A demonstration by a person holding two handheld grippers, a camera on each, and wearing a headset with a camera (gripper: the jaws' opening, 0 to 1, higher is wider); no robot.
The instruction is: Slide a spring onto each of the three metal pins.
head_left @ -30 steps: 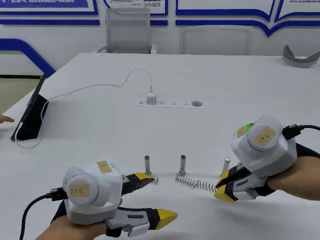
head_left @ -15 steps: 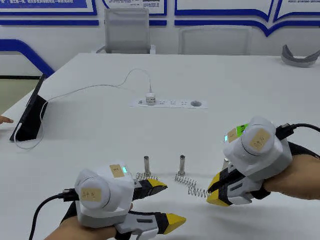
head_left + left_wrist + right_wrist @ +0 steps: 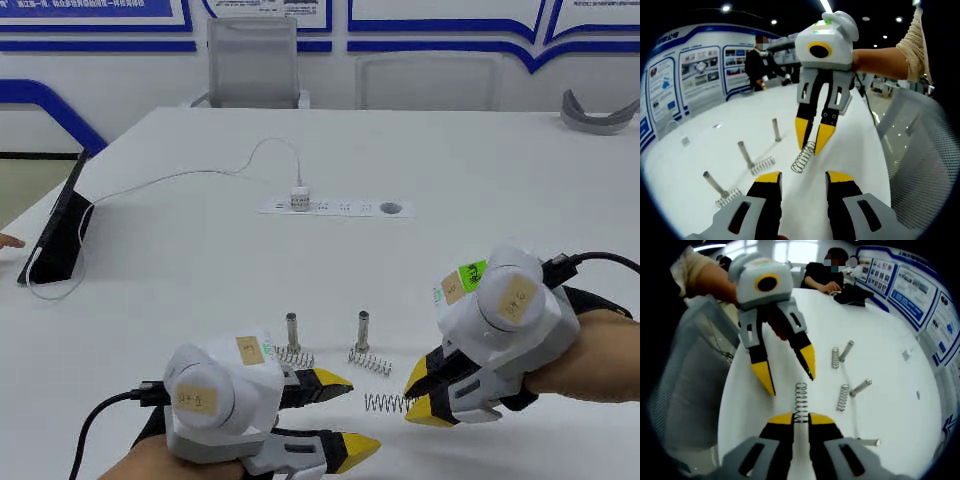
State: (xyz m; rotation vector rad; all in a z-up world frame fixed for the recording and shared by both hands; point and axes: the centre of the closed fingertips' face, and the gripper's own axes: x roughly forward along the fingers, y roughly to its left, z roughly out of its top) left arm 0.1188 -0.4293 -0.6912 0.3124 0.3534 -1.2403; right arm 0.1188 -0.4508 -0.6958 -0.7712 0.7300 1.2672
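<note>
White table (image 3: 200, 250) below, the right gripper (image 3: 801, 419) pinches one end of a spring (image 3: 800, 395) whose length runs straight ahead toward the spread left gripper (image 3: 804, 176), with the bare pin (image 3: 867, 442) just right of the pinching jaws.

A broad white tabletop (image 3: 200, 250) runs out ahead, with blue-and-white display boards (image 3: 450, 18) along the far wall. A grey mesh-backed chair (image 3: 255, 60) is tucked in behind, a paler second chair (image 3: 430, 80) beside it. Mid-table lies a flat white power strip (image 3: 335, 207), and its thin white cable (image 3: 190, 175) loops left to a black tablet (image 3: 60, 235) propped at the table edge. Small round ceiling spotlights (image 3: 726, 8) glow overhead, and bright windows (image 3: 785, 249) show at the room's end.
</note>
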